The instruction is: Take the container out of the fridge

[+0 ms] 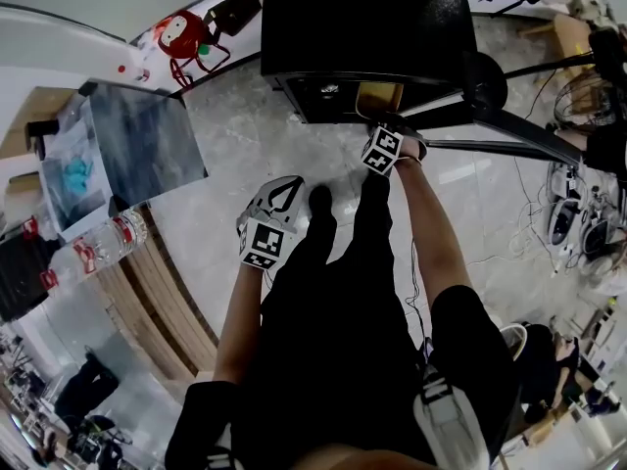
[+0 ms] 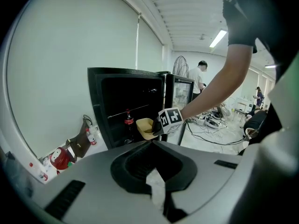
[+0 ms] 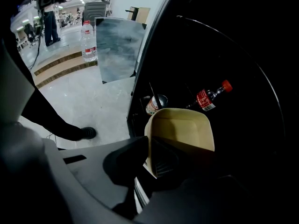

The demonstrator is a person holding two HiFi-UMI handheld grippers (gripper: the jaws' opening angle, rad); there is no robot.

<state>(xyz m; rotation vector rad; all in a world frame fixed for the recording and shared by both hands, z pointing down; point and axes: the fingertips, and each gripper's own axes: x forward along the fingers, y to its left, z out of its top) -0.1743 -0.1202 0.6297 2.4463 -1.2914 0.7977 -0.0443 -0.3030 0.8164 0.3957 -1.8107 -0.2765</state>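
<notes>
Pale floor [image 1: 245, 145] lies nearest, where the left hand-held gripper [image 1: 279, 199] hangs closed. Farther, the right hand-held gripper [image 3: 148, 157] pinches the one yellow container [image 3: 184, 127] by its rim at the fridge [image 1: 362, 18] mouth. Best drawn out level, clear of one bottle [image 3: 210, 97] and one can [image 3: 154, 104].

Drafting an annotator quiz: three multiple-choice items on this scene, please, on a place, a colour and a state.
1. Where is the container relative to the fridge? A at its open front B on top of it C behind it
2. What colour is the cap of the bottle? A blue B red C green
3. The right gripper is: A open and empty B out of view C shut on the container's rim
A: held before its dark shelves. B: the cap shows red. C: its jaws clamp the rim.
</notes>
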